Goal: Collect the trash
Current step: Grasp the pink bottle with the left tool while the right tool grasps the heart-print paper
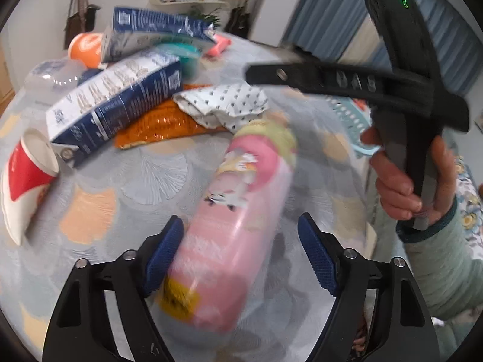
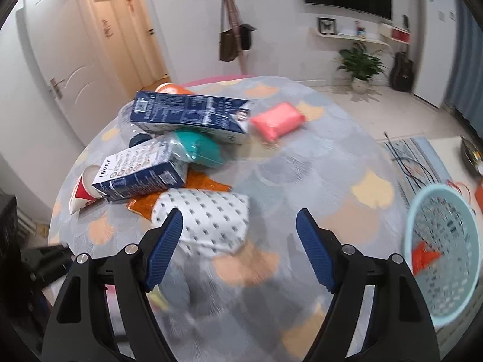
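Observation:
A pink bottle (image 1: 235, 223) with a yellow-green cap lies on the round table between the open fingers of my left gripper (image 1: 241, 253); its left side is close to the left pad (image 1: 164, 253), and blur hides whether they touch. My right gripper (image 2: 240, 249) is open and empty above the table, just right of a white dotted wrapper (image 2: 208, 220). Two blue cartons (image 2: 187, 114) (image 2: 142, 170), a red-and-white paper cup (image 2: 83, 191), an orange wrapper (image 2: 205, 184), a teal object (image 2: 199, 147) and a pink packet (image 2: 277, 120) lie in a pile.
A light blue mesh basket (image 2: 443, 250) with a red scrap inside stands off the table's right edge. The right gripper's body and the hand holding it (image 1: 401, 138) hang at the right of the left wrist view. Doors, a coat rack and a plant stand beyond.

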The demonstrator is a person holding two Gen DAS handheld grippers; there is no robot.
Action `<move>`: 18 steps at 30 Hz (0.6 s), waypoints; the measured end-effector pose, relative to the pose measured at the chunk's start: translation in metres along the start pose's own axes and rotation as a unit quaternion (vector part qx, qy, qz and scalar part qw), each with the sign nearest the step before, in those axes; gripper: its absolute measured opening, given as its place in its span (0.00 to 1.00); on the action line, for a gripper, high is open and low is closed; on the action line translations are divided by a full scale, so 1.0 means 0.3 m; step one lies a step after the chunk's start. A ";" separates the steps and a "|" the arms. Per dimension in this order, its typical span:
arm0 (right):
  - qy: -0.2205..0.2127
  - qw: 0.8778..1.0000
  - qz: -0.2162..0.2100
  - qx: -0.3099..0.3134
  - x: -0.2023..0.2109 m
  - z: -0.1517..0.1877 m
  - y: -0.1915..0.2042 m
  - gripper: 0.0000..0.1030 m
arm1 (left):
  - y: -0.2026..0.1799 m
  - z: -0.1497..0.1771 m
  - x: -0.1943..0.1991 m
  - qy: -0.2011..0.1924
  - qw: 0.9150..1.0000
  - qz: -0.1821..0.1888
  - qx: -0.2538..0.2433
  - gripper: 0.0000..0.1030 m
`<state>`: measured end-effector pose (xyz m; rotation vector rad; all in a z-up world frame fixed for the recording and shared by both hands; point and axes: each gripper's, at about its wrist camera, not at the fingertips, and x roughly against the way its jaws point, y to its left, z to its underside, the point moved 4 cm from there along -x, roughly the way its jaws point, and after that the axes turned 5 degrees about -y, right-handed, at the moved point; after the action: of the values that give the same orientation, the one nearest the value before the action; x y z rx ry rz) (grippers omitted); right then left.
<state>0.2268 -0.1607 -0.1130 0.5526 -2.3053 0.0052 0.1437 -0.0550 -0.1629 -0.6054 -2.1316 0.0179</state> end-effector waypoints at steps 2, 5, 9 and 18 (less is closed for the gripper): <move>0.007 1.000 -0.013 0.013 -0.037 -0.025 0.016 0.72 | -0.015 -0.004 -0.010 -0.008 1.000 -0.016 -0.001 0.66; 0.023 0.999 -0.043 0.016 -0.083 -0.045 0.032 0.71 | -0.025 -0.009 -0.008 -0.019 1.000 -0.013 0.013 0.46; 0.050 0.998 -0.045 0.018 -0.121 -0.022 0.037 0.66 | 0.026 0.007 0.044 -0.032 0.998 0.007 0.058 0.45; 0.069 0.995 -0.073 -0.011 -0.072 0.095 0.022 0.64 | 0.166 0.028 0.219 -0.080 0.992 -0.018 0.096 0.45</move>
<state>0.2184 -0.1510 -0.1471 0.6856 -2.1234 -0.0512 0.1261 0.0187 -0.1292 -0.4651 -2.2624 0.2566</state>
